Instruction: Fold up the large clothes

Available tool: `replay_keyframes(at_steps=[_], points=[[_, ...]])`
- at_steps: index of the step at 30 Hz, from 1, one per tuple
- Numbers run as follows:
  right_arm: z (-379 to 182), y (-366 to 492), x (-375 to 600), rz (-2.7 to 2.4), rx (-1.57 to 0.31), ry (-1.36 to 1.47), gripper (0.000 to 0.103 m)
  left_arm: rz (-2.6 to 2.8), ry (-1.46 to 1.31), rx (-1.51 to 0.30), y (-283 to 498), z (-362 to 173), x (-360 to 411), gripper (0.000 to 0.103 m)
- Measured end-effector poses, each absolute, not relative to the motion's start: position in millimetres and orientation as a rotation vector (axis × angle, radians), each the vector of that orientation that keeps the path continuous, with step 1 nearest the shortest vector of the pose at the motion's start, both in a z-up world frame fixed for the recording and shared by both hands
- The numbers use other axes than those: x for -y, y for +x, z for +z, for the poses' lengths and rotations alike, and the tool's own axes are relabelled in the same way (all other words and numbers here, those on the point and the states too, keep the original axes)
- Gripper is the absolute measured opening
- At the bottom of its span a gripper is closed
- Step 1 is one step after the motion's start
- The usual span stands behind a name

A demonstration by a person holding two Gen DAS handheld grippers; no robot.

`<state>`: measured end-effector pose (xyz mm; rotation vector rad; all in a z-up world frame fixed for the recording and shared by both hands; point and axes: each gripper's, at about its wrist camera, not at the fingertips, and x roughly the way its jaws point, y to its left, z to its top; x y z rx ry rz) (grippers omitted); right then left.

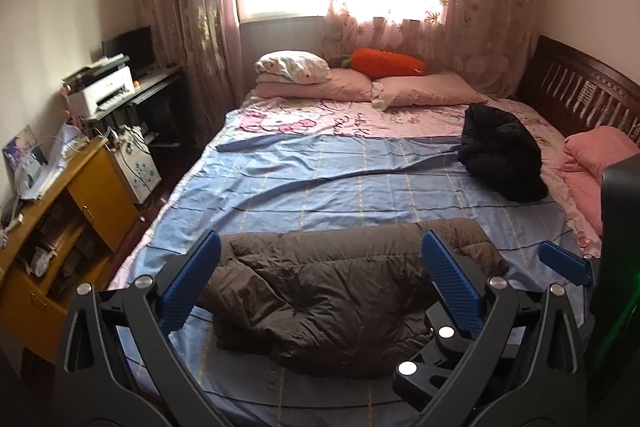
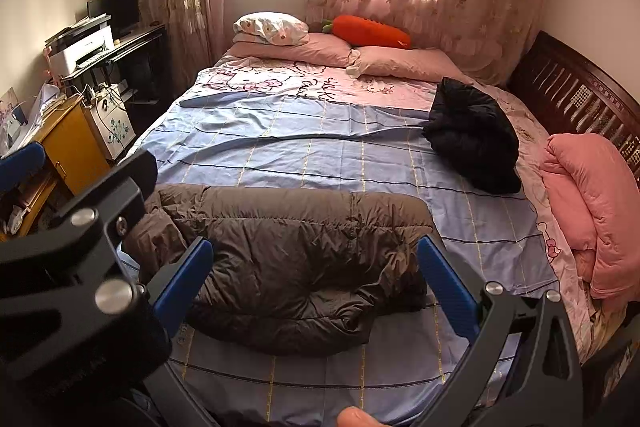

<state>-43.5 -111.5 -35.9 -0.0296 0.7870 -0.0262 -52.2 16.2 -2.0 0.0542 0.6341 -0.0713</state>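
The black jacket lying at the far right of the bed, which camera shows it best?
The right wrist view. There the black jacket sits larger and nearer the middle of the picture, its whole crumpled outline visible on the blue sheet. The left wrist view shows the same jacket complete too, but smaller and farther off.

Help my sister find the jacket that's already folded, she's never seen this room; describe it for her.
Start at the bed with the blue checked sheet. Near its foot, by both open grippers, lies the brown puffer jacket, folded into a rectangle. The black jacket is a crumpled heap near the headboard.
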Motion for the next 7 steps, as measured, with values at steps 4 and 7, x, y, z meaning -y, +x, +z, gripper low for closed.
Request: replay_keyframes(at_steps=[4,7], points=[[-36.6,-42.6,115.9,-0.023,-0.786,-0.03,0.102,-0.073,0.058,-0.638,-50.7,-3.1,-16.5,0.101],[-36.6,-42.6,116.1,-0.022,-0.786,-0.03,0.102,-0.062,0.062,-0.641,-48.1,-5.4,-18.6,0.101]])
